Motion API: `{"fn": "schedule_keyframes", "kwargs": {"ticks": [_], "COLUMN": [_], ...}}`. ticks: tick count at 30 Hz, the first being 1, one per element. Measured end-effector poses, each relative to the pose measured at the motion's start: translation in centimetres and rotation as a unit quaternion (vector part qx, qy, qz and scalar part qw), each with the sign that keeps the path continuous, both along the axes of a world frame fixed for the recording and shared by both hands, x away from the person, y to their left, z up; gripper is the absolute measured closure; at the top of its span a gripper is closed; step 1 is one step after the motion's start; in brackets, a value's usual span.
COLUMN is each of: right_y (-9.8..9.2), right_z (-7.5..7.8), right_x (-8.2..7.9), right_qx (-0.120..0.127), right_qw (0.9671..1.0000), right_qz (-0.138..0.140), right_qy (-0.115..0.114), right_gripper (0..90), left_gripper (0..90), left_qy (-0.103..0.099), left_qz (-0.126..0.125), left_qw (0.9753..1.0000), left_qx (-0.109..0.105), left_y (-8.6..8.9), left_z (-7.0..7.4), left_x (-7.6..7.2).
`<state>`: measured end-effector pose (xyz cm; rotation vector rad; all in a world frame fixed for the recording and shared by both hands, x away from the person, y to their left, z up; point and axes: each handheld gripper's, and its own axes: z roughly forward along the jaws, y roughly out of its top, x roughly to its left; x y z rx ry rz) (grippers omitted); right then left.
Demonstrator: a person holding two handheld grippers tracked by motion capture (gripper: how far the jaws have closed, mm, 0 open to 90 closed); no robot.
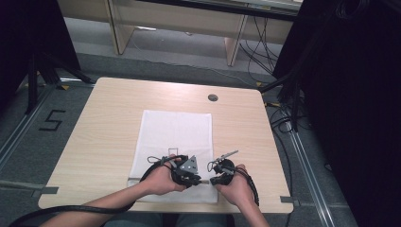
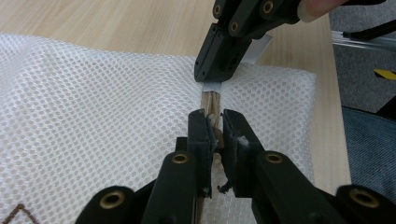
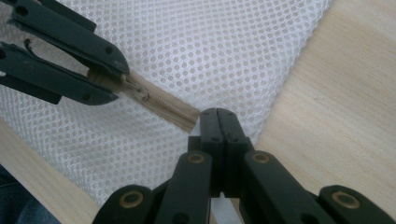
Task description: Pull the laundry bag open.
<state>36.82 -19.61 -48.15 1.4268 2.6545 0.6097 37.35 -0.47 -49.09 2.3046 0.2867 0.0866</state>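
A pale wooden table (image 1: 108, 127) stands on a grey floor (image 1: 189, 52) among dark stands and cables, and a white mesh bag (image 1: 177, 132) lies flat along its middle, reaching to the near edge; what the bag holds cannot be told. At the bag's near right corner, the left gripper (image 2: 214, 125) pinches the beige zipper (image 3: 163, 105) between nearly closed jaws. The right gripper (image 3: 218, 122), jaws pressed together, clamps a white tab (image 2: 212, 87) at the zipper's end, so the two grippers face each other, just apart, along the zipper.
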Motion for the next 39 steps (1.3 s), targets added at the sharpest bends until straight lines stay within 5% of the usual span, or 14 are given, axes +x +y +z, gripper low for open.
{"fn": "schedule_keyframes", "kwargs": {"ticks": [39], "right_y": [-0.17], "right_z": [-0.10], "right_x": [0.17], "right_qx": [0.006], "right_qw": [0.9999], "right_qz": [0.008], "right_qy": [-0.006], "right_gripper": [90.0], "left_gripper": [81.8], "left_qy": [0.001], "left_qz": [0.001], "left_qw": [1.0000], "left_qx": [0.001], "left_y": [0.87], "left_z": [0.19], "left_x": [-0.06]}}
